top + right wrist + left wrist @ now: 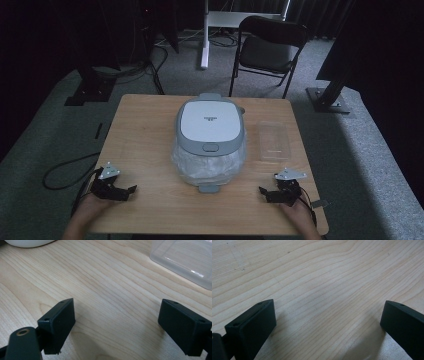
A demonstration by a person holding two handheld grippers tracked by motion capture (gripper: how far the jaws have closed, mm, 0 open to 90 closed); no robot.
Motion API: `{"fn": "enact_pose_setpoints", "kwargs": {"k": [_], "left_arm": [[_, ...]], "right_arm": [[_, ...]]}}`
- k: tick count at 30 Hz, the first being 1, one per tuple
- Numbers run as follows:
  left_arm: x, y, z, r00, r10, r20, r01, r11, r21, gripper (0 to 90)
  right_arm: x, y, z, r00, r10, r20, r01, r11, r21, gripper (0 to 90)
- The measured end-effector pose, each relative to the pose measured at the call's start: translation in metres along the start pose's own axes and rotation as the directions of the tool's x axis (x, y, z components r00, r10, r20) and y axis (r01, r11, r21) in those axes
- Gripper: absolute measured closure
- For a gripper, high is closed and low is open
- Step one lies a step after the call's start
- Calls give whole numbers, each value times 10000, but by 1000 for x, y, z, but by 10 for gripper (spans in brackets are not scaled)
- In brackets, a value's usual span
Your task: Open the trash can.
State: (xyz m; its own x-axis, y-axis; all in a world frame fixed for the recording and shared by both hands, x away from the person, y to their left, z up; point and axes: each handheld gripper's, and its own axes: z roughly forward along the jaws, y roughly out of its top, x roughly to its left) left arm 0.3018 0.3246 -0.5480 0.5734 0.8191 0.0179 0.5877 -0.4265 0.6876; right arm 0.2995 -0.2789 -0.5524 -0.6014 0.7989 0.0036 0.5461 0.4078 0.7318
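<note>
Table (150, 145) bears one rice cooker (210, 127), one clear tray (274, 141); left tongs (126, 190) and right tongs (267, 193) both released, empty

Left gripper (131, 189) & right gripper (263, 190): black bodies, grey three-cornered plates w/ corner markers on top, black cables trailing. Jaw blocks matte black, rectangular, w/ screw holes. Forearms bare, no sleeves.

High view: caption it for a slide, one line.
Two open grippers, left and right, rest on a wooden table flanking a closed grey-and-white appliance and clear container.
</note>
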Motion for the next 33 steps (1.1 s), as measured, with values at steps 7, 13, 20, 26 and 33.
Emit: {"fn": "enact_pose_setpoints", "kwargs": {"k": [7,13,20,26,33], "left_arm": [[-1,0,0,10000,-27,-32,27,10000,13,10],[0,-2,-2,10000,-12,0,12,10000,18,11],[-4,0,-4,10000,-44,7,43,9998,213,42],[-9,6,-3,9999,-68,142,64,9997,251,43],[-14,12,-4,9991,-57,420,52,9999,117,43]], "right_arm": [[0,0,0,10000,-10,-6,10,10000,2,135],[0,0,0,10000,-11,-2,11,10000,3,135],[0,0,0,10000,-11,-3,11,10000,4,135],[0,0,0,10000,-6,-1,6,10000,4,135],[0,0,0,10000,-6,-1,6,10000,3,135]]}}
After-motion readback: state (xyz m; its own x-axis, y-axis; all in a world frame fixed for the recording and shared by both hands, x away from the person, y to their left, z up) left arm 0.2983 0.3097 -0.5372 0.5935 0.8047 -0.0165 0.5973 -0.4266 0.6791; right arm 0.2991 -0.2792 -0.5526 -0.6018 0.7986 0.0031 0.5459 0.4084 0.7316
